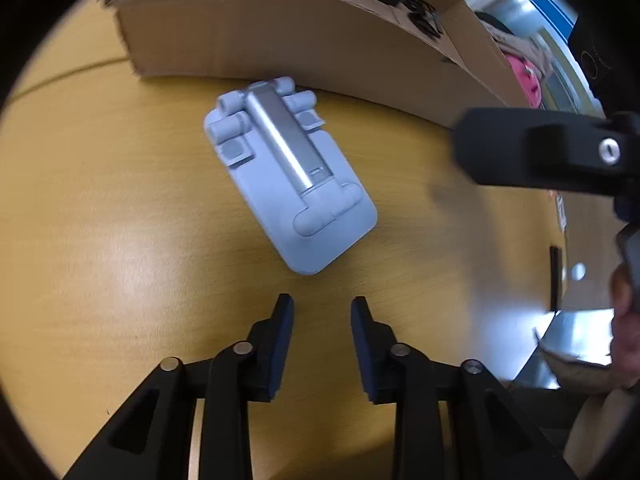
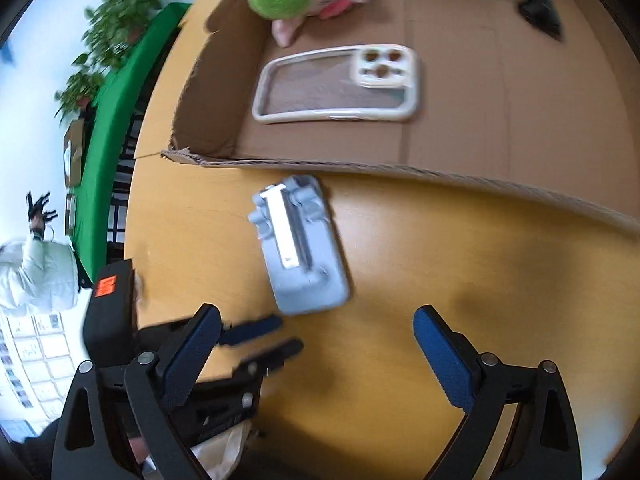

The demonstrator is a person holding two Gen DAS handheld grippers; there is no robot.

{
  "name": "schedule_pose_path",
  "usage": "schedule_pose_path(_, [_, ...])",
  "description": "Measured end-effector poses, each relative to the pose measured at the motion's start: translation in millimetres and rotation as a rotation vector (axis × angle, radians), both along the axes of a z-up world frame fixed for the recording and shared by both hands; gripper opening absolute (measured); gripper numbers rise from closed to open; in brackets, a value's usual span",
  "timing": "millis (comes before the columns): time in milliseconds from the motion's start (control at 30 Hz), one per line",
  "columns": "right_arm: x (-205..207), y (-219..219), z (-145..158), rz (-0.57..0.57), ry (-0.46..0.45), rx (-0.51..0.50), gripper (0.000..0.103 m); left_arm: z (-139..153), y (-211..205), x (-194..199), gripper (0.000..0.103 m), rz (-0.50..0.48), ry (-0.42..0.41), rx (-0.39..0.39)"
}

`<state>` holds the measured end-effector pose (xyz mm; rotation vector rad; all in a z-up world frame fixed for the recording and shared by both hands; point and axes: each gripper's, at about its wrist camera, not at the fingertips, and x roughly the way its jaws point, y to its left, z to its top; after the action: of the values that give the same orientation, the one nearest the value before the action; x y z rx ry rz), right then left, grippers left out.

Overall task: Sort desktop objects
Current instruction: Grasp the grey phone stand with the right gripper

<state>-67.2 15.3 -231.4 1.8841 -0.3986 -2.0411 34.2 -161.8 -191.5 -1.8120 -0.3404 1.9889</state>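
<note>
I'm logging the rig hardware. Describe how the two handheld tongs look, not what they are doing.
Both match. The left tongs have black plastic linkage arms with triangular cut-outs, silver round pivot pins and two dark blue fingers. The right tongs show the same black arms and silver pins, with brighter blue textured pads. From the right camera, the left tool's black body carries an orange sticker. No cables or sleeves show.

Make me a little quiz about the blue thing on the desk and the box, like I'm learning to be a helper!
1. True or false: the blue phone stand lies inside the cardboard box.
2. Which is in the box? A) clear phone case B) banana C) mug
3. Fill in: the left gripper and right gripper hold ____.

Key: 1 false, it lies on the desk; 2 A; 3 nothing, both open.
</note>
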Motion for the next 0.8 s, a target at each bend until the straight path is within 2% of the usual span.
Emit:
schedule_pose_path(33, [-3.3, -8.3, -1.4, 0.025, 0.025, 0.001, 0.099, 0.5, -3.2, -0.2, 0.051, 0.019, -0.002, 0.013])
schedule_pose_path(67, [-7.9, -16.8, -3.5, 0.049, 0.047, 0.002, 0.099, 0.6, -6.0, -0.5, 0.058, 0.037, -0.004, 0.022])
schedule_pose_path(167, [-21.0, -33.3, -15.8, 0.081, 0.085, -0.01, 0.095, -1.6, -19.5, -6.6, 0.059, 0.133, -0.031, 0.062])
schedule_pose_path(233, [-25.9, -42.1, -29.0, 0.119, 0.096, 0.046, 0.093, -2.2, -27.3, -6.1, 0.059, 0.17, -0.037, 0.061])
schedule_pose_path(300, [-26.0, -44.4, -46.2, 0.137, 0.064, 0.064, 0.089, -2.9, -37.0, -3.2, 0.059, 0.208, -0.047, 0.064])
schedule_pose_path(400, [-15.8, -46.7, -50.0, 0.184, 0.124, 0.08, 0.088, -1.2, -52.8, 3.0, 0.059, 0.262, -0.046, 0.061])
schedule_pose_path(533, [-7.9, -60.8, -50.5, 0.257, 0.159, 0.16, 0.088, -1.9, -68.6, 0.5, 0.059, 0.323, -0.056, 0.07])
schedule_pose_path(600, [-2.2, -66.7, -51.5, 0.315, 0.197, 0.224, 0.081, -3.2, -74.3, -4.8, 0.059, 0.355, -0.071, 0.09])
schedule_pose_path(733, [2.9, -64.4, -50.2, 0.368, 0.226, 0.222, 0.063, -7.5, -78.6, -20.5, 0.059, 0.4, -0.109, 0.168])
schedule_pose_path(800, [4.3, -61.1, -48.4, 0.371, 0.233, 0.234, 0.062, -9.2, -72.2, -30.8, 0.059, 0.388, -0.117, 0.189])
